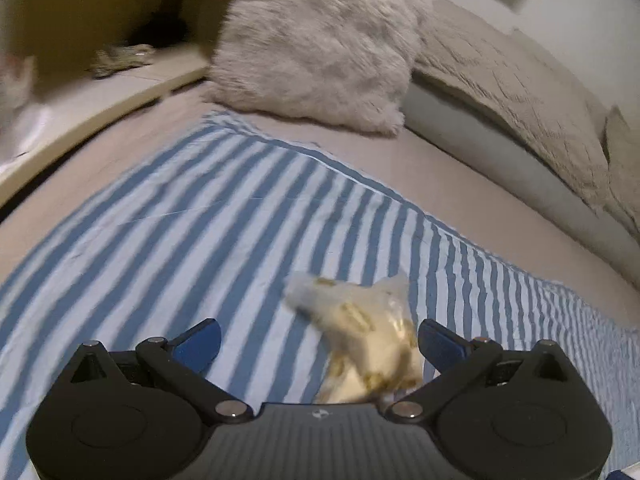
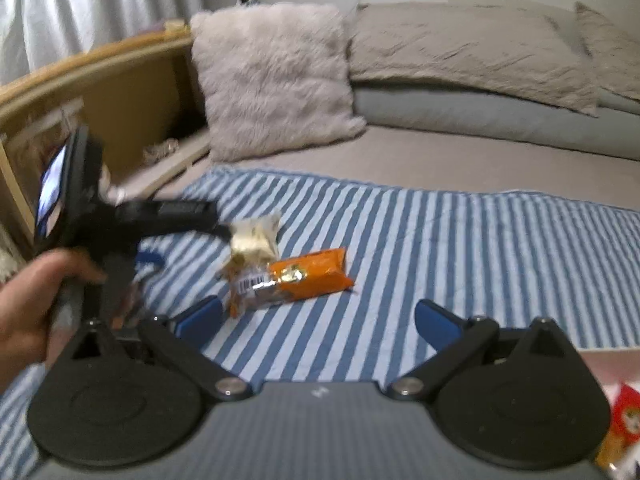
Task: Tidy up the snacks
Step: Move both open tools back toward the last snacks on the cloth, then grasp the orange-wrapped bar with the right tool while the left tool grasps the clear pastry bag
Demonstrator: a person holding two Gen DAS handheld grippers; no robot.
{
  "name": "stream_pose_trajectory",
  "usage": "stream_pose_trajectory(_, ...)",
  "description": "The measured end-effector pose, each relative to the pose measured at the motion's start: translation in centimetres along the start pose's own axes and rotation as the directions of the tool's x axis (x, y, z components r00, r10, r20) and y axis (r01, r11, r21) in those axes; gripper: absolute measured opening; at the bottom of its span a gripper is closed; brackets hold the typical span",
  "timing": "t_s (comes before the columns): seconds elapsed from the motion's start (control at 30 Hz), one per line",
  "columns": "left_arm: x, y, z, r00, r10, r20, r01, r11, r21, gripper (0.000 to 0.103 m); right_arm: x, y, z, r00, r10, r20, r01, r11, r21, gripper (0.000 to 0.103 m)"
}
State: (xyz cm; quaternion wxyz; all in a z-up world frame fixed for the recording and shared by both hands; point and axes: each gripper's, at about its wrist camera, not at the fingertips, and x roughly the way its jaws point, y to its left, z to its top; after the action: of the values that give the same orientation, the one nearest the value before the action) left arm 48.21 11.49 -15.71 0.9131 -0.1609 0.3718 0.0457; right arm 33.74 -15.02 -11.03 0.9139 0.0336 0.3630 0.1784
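A cream snack bag [image 1: 360, 336] shows blurred between the fingers of my left gripper [image 1: 320, 344], close to the right blue fingertip [image 1: 438, 344]. The jaws stand wide apart, so it is open. In the right wrist view the same cream bag [image 2: 256, 240] hangs at the tip of the left gripper [image 2: 188, 244], just above the striped cloth [image 2: 440, 248]; a hand [image 2: 32, 300] holds that tool. An orange snack pack [image 2: 316, 276] lies on the cloth, just beyond my right gripper [image 2: 318, 320], which is open and holds nothing.
A fluffy grey pillow [image 2: 272, 80] and a beige blanket [image 2: 472, 48] lie at the back of the bed. A wooden shelf [image 2: 100, 80] runs along the left. A red package [image 2: 624, 416] sits at the lower right corner.
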Motion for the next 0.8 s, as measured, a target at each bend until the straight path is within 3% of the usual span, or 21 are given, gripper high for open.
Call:
stream_pose_trajectory(0.13, 2.4, -2.4, 0.3, 0.998, 0.068, 0.017, -0.070, 0.988, 0.135, 0.103, 3.6, 0.3, -0.5, 0.998, -0.019, -0.059, 0.017, 0.999, -0.034, 0.103)
stream_pose_trajectory(0.33, 4.2, -3.4, -0.2, 0.989, 0.144, 0.033, -0.148, 0.959, 0.243, 0.103, 7.6, 1.9, -0.6, 0.993, -0.038, -0.108, 0.030, 0.997, -0.075, 0.103)
stream_pose_trajectory(0.63, 2.8, 0.4, 0.2, 1.000, 0.007, 0.011, -0.009, 0.965, 0.262, 0.103, 12.7, 5.6, 0.3, 0.990, -0.060, -0.125, 0.038, 0.984, -0.175, 0.103)
stream_pose_trajectory(0.8, 2.7, 0.7, -0.1, 1.000, -0.010, 0.004, 0.008, 0.953, 0.302, 0.103, 12.1, 4.1, 0.2, 0.989, -0.069, -0.134, 0.053, 0.992, -0.117, 0.103)
